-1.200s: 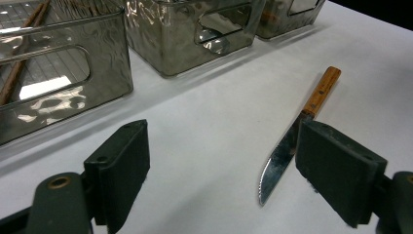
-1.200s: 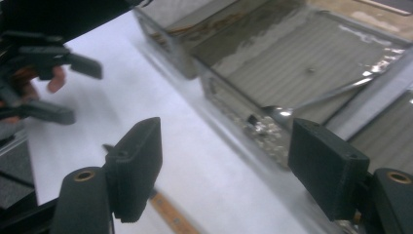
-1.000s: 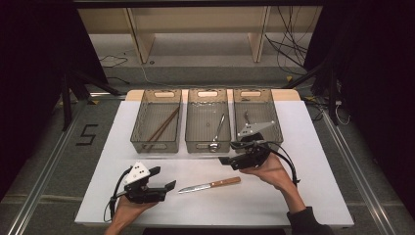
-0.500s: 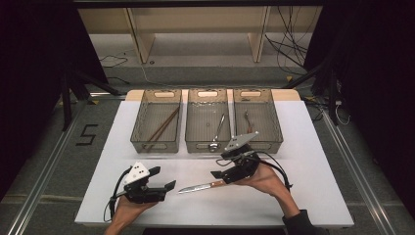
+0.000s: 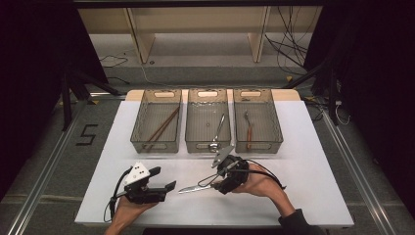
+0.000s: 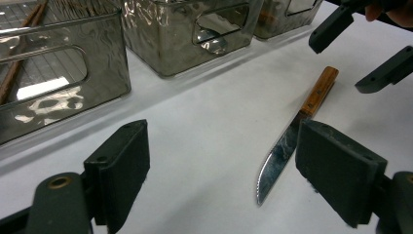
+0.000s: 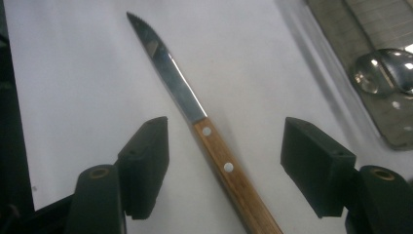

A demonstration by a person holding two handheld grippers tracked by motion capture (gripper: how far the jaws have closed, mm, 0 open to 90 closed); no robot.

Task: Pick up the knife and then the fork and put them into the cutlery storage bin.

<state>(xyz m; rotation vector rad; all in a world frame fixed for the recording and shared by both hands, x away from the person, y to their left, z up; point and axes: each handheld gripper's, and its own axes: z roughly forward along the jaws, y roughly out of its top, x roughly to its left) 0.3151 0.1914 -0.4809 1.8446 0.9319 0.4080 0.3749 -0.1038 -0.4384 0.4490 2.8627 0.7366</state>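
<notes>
The right gripper (image 7: 224, 161) hangs over the table (image 5: 318, 166) with its jaws wide apart, the wooden handle of the knife (image 7: 195, 114) lying flat between them, untouched, its blade pointing away ahead of the jaws.

Ahead of me three clear bins (image 5: 210, 128) stand in a row: chopsticks (image 5: 160, 128) in the left, a spoon (image 5: 217, 133) in the middle, another utensil (image 5: 249, 130) in the right.

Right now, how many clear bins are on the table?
3, in a row at the table's far side: the left bin holds chopsticks, the middle bin a spoon, the right bin a wooden-handled utensil.
</notes>
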